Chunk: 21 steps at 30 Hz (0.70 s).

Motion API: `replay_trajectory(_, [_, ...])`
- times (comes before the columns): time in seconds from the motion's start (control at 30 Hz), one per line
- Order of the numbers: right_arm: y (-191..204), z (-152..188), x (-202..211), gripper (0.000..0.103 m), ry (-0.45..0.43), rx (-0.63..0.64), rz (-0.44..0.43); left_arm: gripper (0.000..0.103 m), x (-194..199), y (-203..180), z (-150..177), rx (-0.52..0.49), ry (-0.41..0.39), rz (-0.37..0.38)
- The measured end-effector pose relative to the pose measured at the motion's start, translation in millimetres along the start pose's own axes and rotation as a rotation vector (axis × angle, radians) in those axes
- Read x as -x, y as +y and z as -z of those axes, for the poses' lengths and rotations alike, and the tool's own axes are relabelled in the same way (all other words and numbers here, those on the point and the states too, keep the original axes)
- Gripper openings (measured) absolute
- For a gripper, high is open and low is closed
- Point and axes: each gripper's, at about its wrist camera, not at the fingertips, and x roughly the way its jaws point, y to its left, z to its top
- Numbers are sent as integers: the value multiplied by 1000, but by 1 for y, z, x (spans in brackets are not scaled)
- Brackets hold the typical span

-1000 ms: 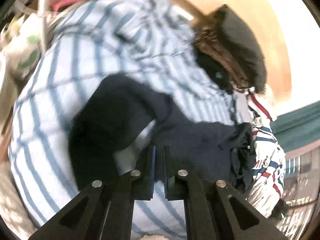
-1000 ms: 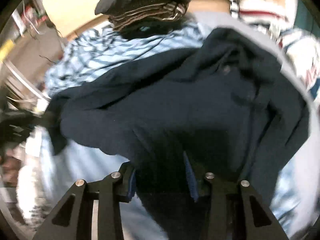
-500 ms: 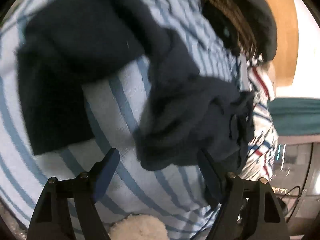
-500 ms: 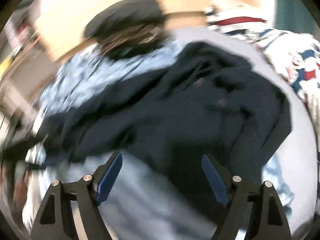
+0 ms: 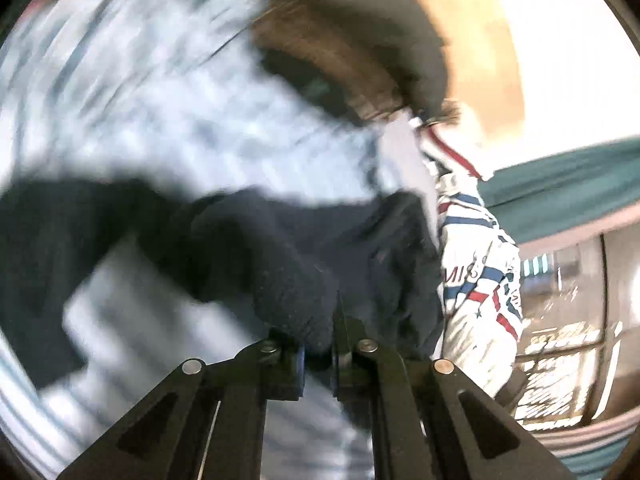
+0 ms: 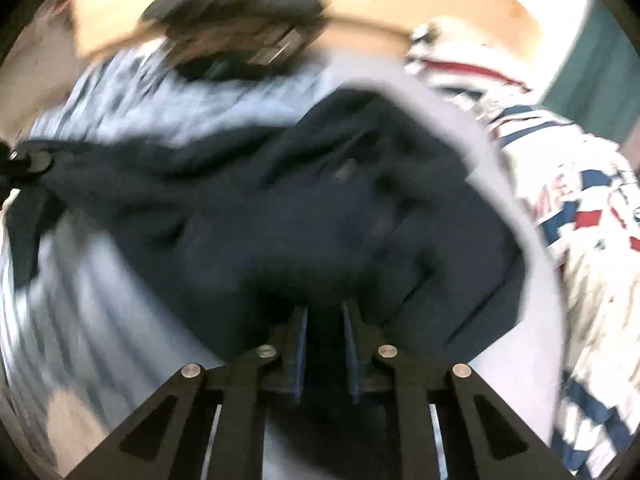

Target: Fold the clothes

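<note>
Dark navy garment [image 6: 320, 208] is all bunched up, blurry, on a blue-striped sheet [image 5: 168, 128]. Left gripper [image 5: 318, 344] and right gripper [image 6: 324, 344] just clamped down, each pinching its fabric.

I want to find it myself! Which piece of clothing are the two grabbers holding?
Find the big blue-and-white striped sheet over the bed. On it lies a crumpled dark navy garment, pinched by the left gripper and the right gripper. It is plain, unlike the white, red and blue printed cloth beside it.
</note>
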Motion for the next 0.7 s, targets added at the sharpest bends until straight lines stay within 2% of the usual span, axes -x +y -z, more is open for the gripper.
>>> replay_trajectory(0.03, [-17, -16, 3, 17, -29, -50, 37, 8, -5, -17, -12, -25, -24, -11])
replay_trajectory(0.1, [-51, -36, 0, 19, -50, -183, 120, 8, -24, -33, -30, -1, -88, -46])
replay_trajectory(0.13, [-67, -46, -1, 23, -61, -249, 162, 14, -33, -41, -39, 11, -120, -64])
replay_trajectory(0.17, [-83, -47, 0, 48, -55, -330, 203, 20, -43, -47, -47, 23, -143, -84])
replay_trajectory(0.2, [-102, -45, -4, 58, -14, -447, 191, 38, -55, -45, -49, 32, -121, -115])
replay_trajectory(0.23, [-105, -37, 0, 58, -23, -484, 94, 58, -67, -42, -51, 43, -96, -137])
replay_trajectory(0.27, [-107, -28, 4, 57, -34, -516, -7, 65, -74, -35, -48, 58, -60, -113])
replay_trajectory(0.3, [-109, -19, 9, 63, -45, -547, -107, 71, -79, -25, -42, 86, -37, -66])
replay_trajectory(0.33, [-101, -9, 11, 69, -44, -504, -159, 72, -81, -15, -36, 114, -24, -44])
replay_trajectory(0.37, [-86, 4, 14, 78, -38, -430, -163, 72, -82, -4, -29, 138, -11, -37])
replay_trajectory(0.5, [-41, 40, 1, 84, 10, -199, -128, 72, -86, 29, 0, 205, 29, -40])
replay_trajectory(0.63, [-2, 50, -43, 81, 132, 22, -1, 72, -90, 44, 18, 211, 52, -79])
replay_trajectory(0.67, [7, 51, -54, 64, 155, 82, 35, 72, -91, 46, 20, 207, 54, -98])
replay_trajectory(0.7, [2, 43, -57, 37, 133, 95, 90, 72, -91, 49, 22, 204, 55, -116])
